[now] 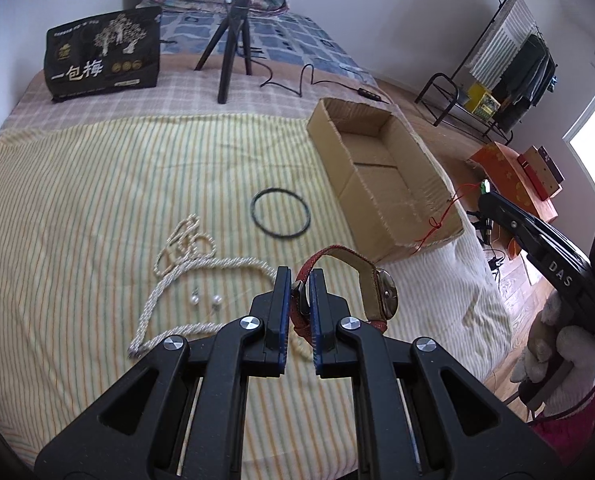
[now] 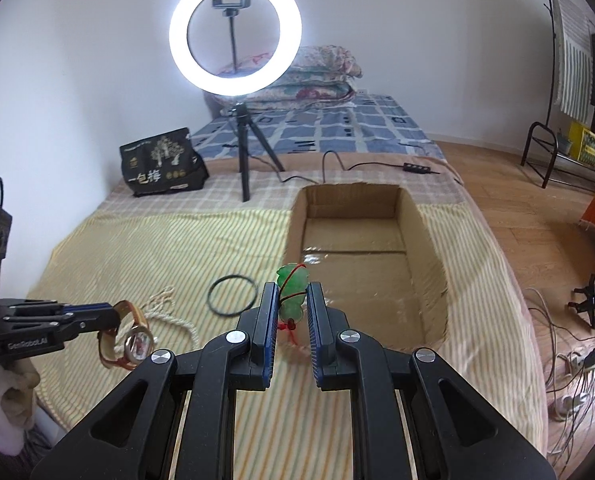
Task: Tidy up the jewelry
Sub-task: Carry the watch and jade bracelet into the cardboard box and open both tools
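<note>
Nearest the left camera, the left gripper (image 1: 299,280) was clamped on the red woven strap of a round-faced wristwatch (image 1: 381,292), which hung clear of the striped yellow bedcover (image 1: 97,184). The right gripper (image 2: 291,294) was closed on a green carved jade pendant (image 2: 293,280) with a red cord trailing below it.

Just beyond the left jaws, a twisted cream pearl rope necklace (image 1: 185,264) and two small pearl earrings (image 1: 206,300) lay on the cover, with a thin black ring bangle (image 1: 280,213) a little farther on. Farther still stood the open brown cardboard box (image 2: 425,240), apparently empty.

The step in hand looked like carrying both pieces to the box. The next move would call for bringing each gripper over the box's opening, lowering it inside, and letting go, the watch strap and the cord kept off the rim.
</note>
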`<state>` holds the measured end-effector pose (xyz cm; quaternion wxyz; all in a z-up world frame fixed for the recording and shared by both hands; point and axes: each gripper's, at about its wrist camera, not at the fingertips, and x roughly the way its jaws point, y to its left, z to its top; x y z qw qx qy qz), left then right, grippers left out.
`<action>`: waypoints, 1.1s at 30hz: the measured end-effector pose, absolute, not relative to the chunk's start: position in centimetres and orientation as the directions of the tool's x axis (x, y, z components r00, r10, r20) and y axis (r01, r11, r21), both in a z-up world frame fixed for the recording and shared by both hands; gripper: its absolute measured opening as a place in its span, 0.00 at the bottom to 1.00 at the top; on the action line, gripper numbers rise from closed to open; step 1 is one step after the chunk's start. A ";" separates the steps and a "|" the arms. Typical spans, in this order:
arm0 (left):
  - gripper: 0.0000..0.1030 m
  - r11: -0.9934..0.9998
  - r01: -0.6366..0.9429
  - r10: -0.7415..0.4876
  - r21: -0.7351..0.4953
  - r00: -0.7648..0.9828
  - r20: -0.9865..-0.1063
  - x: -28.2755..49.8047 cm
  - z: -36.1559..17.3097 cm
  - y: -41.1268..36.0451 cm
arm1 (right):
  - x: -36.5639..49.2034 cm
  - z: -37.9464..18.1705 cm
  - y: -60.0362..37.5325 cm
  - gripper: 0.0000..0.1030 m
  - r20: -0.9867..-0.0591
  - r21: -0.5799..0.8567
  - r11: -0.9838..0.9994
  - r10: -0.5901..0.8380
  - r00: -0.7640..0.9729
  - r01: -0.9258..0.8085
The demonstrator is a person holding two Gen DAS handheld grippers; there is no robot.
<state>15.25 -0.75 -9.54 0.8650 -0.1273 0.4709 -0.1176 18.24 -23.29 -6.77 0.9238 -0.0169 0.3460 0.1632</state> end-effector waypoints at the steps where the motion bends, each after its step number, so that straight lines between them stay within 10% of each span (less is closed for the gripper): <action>1: 0.07 0.939 0.086 -0.326 -0.333 0.529 -0.783 15.6 -9.4 -1.0 | 18.8 -6.7 -23.6 0.12 -0.644 0.086 0.947 0.290 0.708 -0.309; 33: 0.07 0.922 0.146 -0.384 -0.359 0.469 -0.795 26.6 -11.9 -12.0 | 33.8 -10.6 -27.6 0.12 -0.703 0.137 0.967 0.247 0.667 -0.214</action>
